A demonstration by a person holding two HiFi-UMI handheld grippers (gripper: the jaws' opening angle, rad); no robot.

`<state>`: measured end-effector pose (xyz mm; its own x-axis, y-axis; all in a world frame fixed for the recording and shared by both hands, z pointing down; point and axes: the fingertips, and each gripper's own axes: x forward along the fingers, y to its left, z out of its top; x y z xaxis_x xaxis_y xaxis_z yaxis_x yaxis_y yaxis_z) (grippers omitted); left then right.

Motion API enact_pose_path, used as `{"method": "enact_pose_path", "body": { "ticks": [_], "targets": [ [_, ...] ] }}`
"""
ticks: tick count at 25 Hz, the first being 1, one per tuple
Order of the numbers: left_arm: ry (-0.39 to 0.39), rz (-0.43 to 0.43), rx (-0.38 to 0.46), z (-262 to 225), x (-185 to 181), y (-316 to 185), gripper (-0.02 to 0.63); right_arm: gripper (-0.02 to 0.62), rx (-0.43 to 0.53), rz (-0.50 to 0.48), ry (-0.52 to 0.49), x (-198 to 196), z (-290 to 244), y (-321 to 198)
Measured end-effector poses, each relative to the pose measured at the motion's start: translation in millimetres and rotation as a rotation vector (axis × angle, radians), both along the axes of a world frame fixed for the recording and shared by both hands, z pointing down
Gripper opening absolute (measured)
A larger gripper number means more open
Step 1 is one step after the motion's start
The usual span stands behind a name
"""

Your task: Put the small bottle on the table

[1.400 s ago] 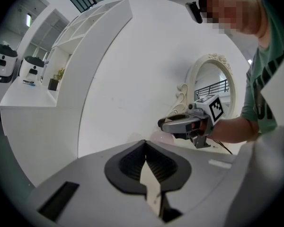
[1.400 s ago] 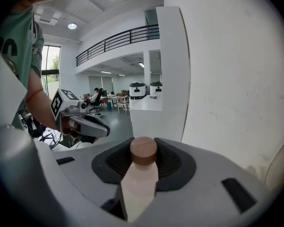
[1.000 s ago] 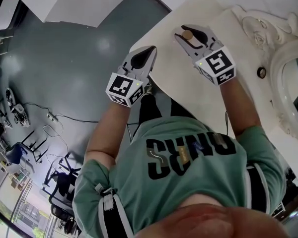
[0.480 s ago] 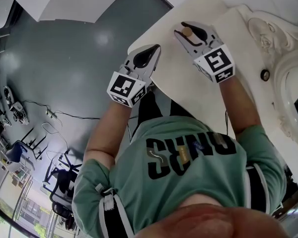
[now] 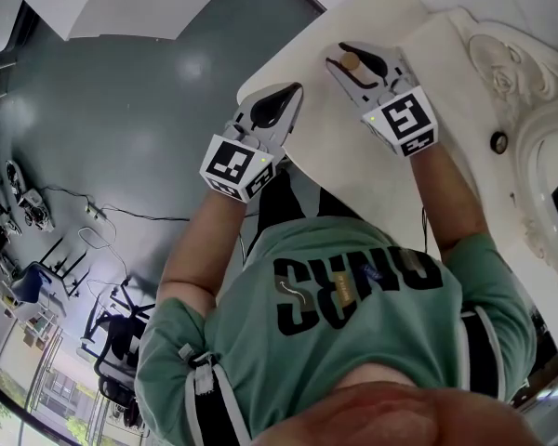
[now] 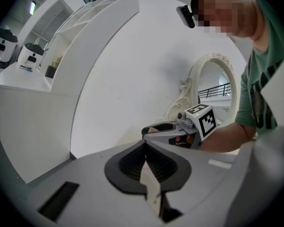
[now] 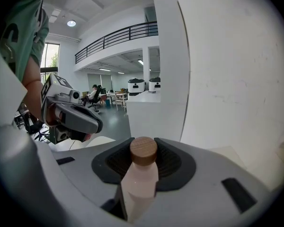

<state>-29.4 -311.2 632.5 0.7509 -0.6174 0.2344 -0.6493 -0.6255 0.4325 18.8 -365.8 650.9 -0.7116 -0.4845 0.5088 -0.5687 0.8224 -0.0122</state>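
Pink small bottle (image 7: 141,176), base hidden, pinched between fingers (image 7: 174,162) of right gripper (image 7: 143,159); left gripper (image 6: 146,164) fingers pressed together.

Bright, even light; fisheye-warped edges

The cream table (image 5: 330,142) bears an ornate white-framed mirror (image 5: 491,63), upright by the wall.
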Motion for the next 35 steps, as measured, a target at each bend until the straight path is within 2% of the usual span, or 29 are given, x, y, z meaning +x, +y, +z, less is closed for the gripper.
{"method": "enact_pose_path", "body": {
  "ticks": [4, 9, 14, 17, 25, 35],
  "targets": [
    [-0.002, 0.002, -0.001, 1, 2, 0, 0.009, 0.121, 0.053, -0.041, 0.024, -3, 1, 3],
    [-0.002, 0.003, -0.002, -3, 2, 5, 0.009, 0.124, 0.092, -0.041, 0.053, -4, 2, 5],
    [-0.003, -0.009, 0.004, -10, -3, 7, 0.009, 0.132, 0.086, -0.023, 0.07, -2, 6, 2],
    [-0.008, -0.014, 0.013, -16, -7, 12, 0.009, 0.159, 0.071, -0.009, 0.039, -1, 1, 3],
    [-0.021, -0.02, 0.034, -47, -26, 32, 0.009, 0.176, 0.112, 0.023, 0.0, 1, -42, 13],
    [-0.054, -0.035, 0.098, -124, -34, 69, 0.009, 0.166, 0.158, 0.028, -0.032, 10, -124, 48]
  ]
}}
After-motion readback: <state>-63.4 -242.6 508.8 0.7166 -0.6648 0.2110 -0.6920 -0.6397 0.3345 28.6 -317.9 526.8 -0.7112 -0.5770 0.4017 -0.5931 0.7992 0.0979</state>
